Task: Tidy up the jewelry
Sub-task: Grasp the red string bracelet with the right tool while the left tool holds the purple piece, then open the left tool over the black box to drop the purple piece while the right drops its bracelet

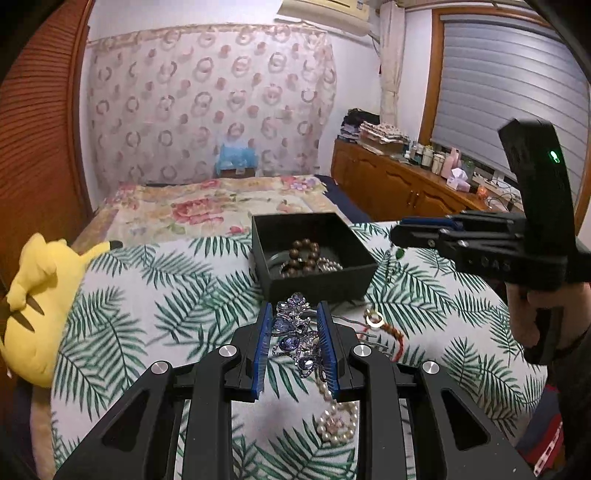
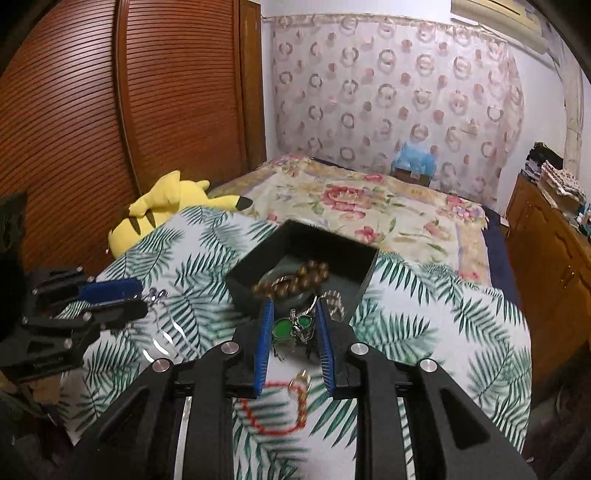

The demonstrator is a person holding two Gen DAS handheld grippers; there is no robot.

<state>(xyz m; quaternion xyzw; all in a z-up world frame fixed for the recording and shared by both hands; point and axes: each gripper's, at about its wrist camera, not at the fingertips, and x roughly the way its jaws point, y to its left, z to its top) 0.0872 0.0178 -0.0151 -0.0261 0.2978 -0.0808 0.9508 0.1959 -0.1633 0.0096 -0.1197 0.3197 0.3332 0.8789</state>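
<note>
Gripping purple brooch (image 1: pixel 295 328) in left tongs (image 1: pixel 295 308), green pendant (image 2: pixel 293 326) in right (image 2: pixel 293 308)

faint raised letters on the right gripper (image 1: pixel 400 236) body are unreadable.

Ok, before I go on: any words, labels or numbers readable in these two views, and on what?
"OAS": faint raised letters on the side of the right gripper; reading uncertain.
Small print on the body of the left gripper: blurred, unreadable.
Sticker on the air conditioner: too small to read.
Labels on the bottles on the dresser: too small to read.
Black box: no text visible.
</note>
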